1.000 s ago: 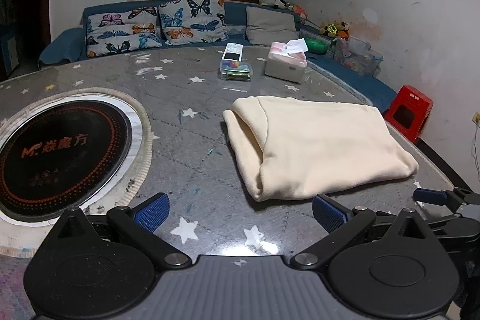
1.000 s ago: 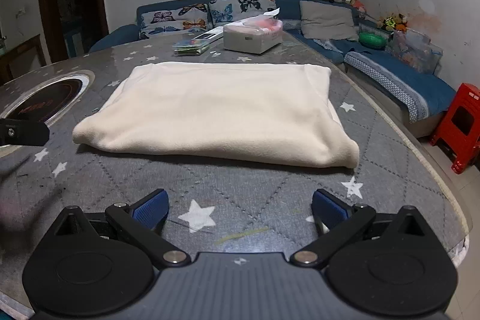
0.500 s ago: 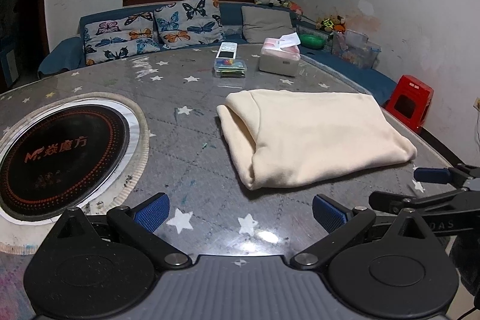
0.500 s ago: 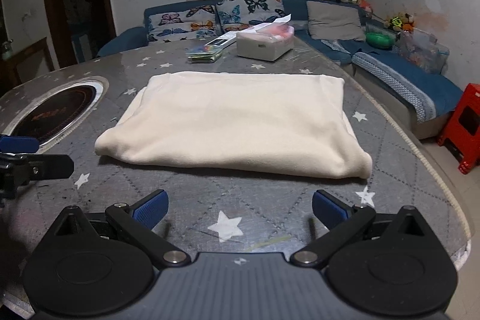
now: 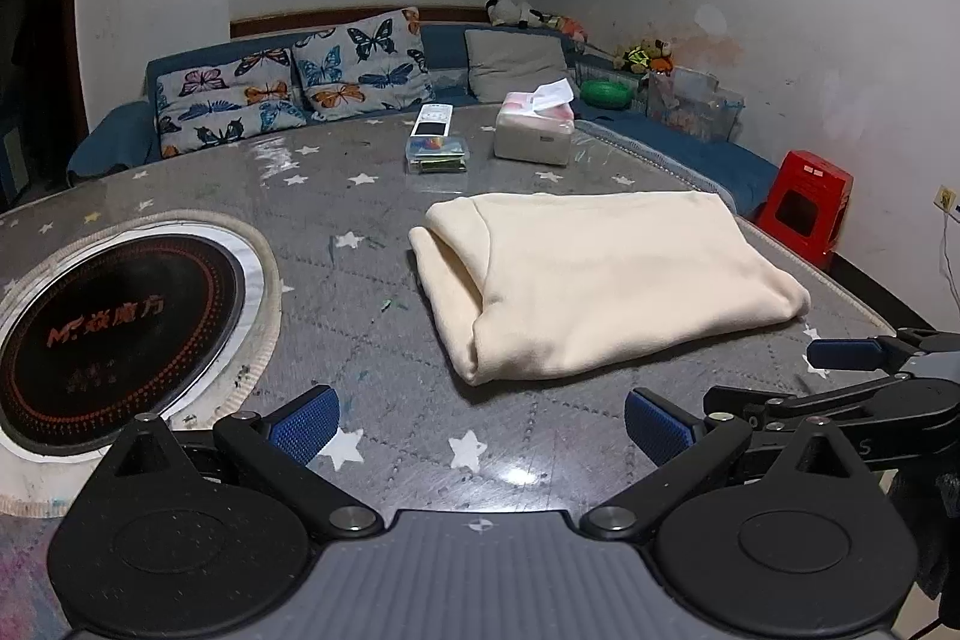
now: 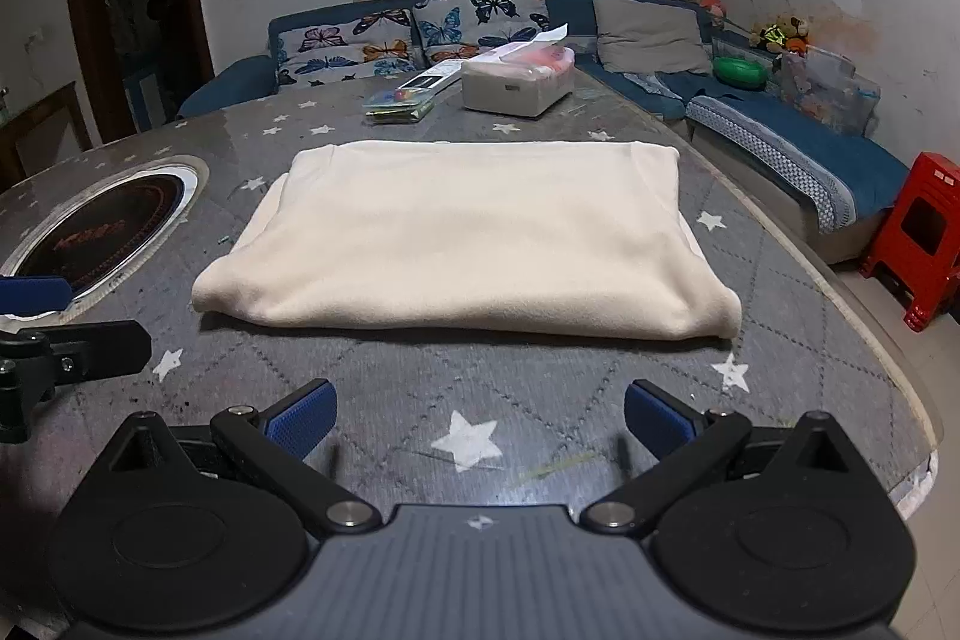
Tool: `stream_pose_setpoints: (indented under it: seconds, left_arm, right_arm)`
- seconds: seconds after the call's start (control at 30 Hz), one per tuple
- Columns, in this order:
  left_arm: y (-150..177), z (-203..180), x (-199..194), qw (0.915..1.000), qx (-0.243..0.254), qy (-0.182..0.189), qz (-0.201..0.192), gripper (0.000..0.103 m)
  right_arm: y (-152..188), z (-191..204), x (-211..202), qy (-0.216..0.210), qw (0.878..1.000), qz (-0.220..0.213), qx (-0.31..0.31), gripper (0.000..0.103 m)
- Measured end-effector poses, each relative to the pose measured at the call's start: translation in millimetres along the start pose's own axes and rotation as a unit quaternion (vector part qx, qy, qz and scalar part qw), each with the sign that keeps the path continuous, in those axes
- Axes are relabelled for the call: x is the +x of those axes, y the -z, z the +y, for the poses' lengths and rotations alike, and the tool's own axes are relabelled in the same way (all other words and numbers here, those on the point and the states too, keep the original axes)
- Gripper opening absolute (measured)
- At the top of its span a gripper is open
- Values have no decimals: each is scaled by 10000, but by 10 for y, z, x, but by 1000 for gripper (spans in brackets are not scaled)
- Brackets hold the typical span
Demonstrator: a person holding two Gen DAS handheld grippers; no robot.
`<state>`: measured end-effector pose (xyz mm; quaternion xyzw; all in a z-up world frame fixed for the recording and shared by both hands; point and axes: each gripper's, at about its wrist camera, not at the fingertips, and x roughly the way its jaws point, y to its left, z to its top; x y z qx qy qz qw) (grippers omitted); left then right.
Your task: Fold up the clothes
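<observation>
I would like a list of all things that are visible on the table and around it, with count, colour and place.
garment: one, cream, folded, table middle
table: one, grey with white stars
hotplate: one, black, set in table, left of garment
tissue box: one, white, far side
remote: one, white, on a clear box
sofa: one, blue, behind table
stool: one, red, on floor
left tool: open, empty
right tool: open, empty

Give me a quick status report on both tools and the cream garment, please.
Left tool open, empty. Right tool open, empty. Cream garment folded, flat on table, untouched. Nothing between tools and garment.
</observation>
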<state>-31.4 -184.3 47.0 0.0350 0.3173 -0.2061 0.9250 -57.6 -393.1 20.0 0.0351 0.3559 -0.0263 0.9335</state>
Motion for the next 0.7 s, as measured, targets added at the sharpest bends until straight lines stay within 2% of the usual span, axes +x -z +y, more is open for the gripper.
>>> stream_pose_setpoints:
  seconds: [0.7]
  left_arm:
    - [-4,-25,4,10000,6,31,0,103]
  right_arm:
    - [25,35,-21,-32,10000,17,78,103]
